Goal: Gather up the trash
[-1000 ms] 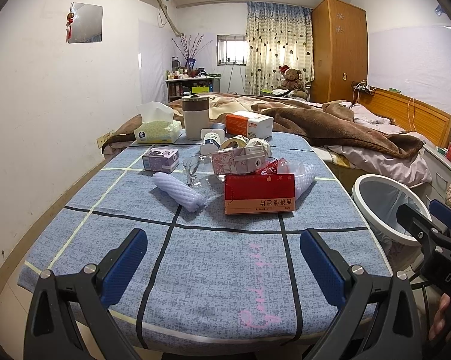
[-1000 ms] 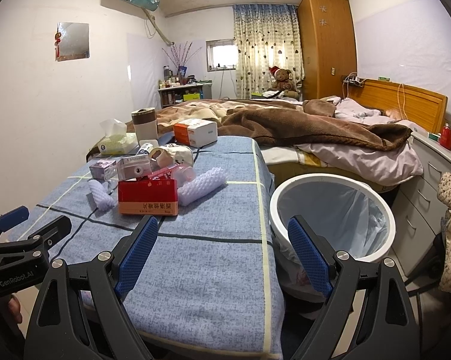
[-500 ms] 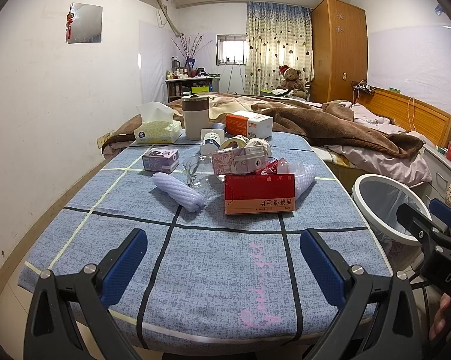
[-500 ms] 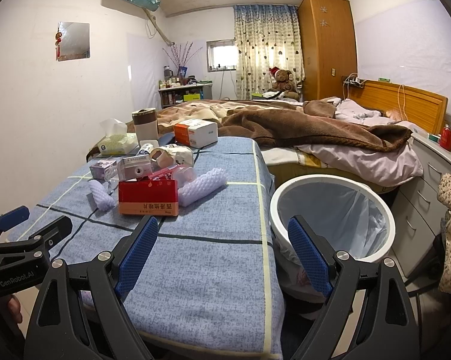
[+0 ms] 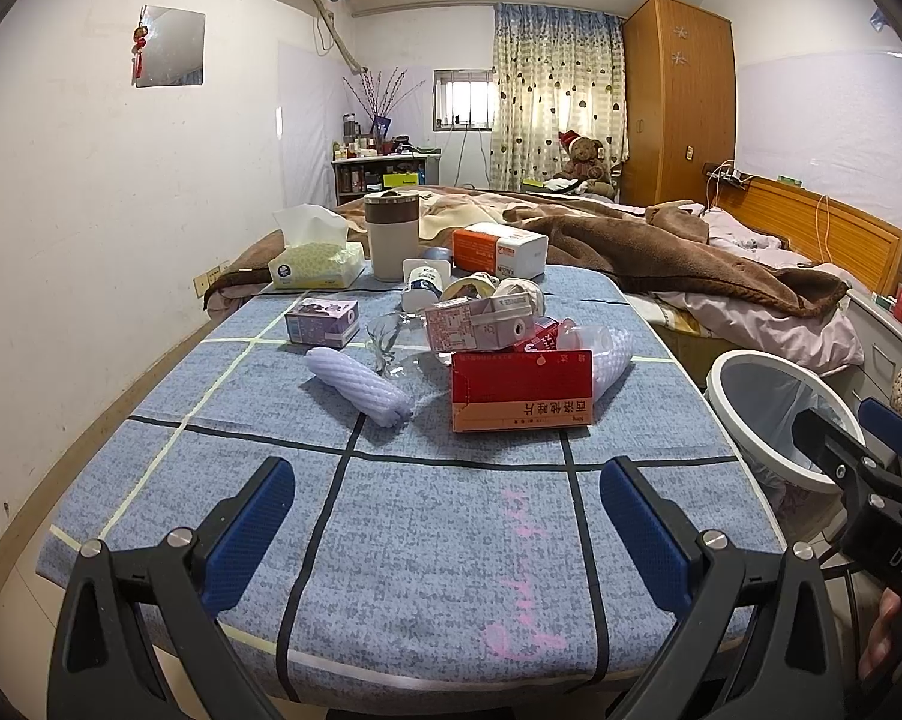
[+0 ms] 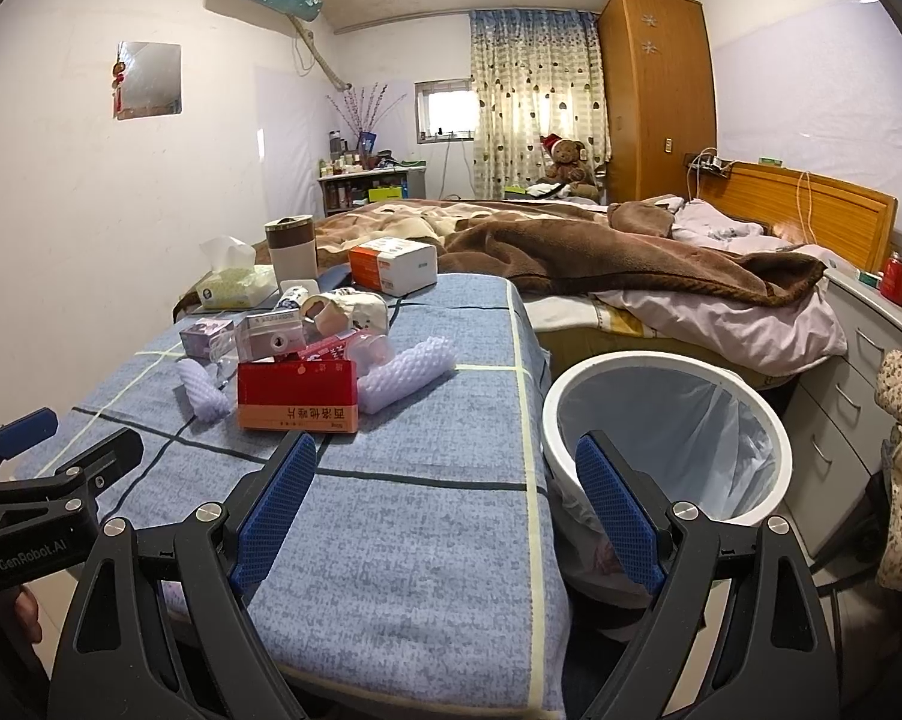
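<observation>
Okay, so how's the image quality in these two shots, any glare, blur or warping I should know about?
Left wrist view: strong fisheye bend, dark corners; the window is blown out; the red box is sharp, its print readable. Right wrist view: same warping, the wardrobe bows; soft even light; the trash bin liner shows no harsh glare. No motion blur in either.

1. "GenRobot.AI" — white lettering on the black body of the left gripper (image 6: 60, 468), seen from the right wrist view.
2. "DAS" — cut off at the frame edge, on the right gripper (image 5: 859, 438) body.
3. Chinese characters on the red box (image 5: 521, 381), upside down — not legible enough to transcribe.
</observation>
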Action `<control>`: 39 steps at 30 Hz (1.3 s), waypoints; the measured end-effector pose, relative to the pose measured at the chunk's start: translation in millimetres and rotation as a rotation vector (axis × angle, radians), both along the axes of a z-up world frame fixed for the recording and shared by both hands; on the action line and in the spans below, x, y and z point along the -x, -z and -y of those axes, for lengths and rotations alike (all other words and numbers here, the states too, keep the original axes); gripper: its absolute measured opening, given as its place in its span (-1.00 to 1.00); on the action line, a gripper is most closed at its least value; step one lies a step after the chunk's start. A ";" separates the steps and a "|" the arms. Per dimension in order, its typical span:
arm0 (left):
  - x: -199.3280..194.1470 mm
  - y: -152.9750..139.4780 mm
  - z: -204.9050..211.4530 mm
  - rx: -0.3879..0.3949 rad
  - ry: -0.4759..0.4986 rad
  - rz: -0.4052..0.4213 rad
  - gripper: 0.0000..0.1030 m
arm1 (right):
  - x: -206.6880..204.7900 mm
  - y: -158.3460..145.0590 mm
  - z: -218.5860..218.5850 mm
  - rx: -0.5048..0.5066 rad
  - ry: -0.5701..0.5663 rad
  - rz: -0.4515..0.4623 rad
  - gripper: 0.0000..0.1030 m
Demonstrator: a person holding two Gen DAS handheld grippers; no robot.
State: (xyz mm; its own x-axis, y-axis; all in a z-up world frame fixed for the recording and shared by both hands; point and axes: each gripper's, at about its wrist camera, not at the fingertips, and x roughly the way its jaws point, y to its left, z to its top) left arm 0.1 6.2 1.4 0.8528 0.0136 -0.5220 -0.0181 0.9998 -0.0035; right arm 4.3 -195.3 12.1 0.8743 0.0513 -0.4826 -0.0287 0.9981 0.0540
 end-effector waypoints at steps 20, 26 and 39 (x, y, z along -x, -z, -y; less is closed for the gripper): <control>-22.7 11.3 -13.6 0.016 0.011 -0.057 1.00 | -22.5 8.0 -1.4 -0.011 -0.005 -0.026 0.75; -42.8 22.1 -32.7 0.046 0.014 -0.111 1.00 | -46.3 13.8 1.2 -0.031 0.004 -0.052 0.75; -109.3 36.4 -81.2 0.164 -0.056 -0.192 0.82 | -103.7 24.9 -8.0 -0.041 0.013 -0.107 0.75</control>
State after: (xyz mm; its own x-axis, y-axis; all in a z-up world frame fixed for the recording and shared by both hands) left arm 109.5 87.4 -35.0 0.7380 -0.0403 -0.6736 -0.0894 0.9836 -0.1568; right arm 108.0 -187.3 -12.8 0.8186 0.0618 -0.5710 -0.0079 0.9953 0.0964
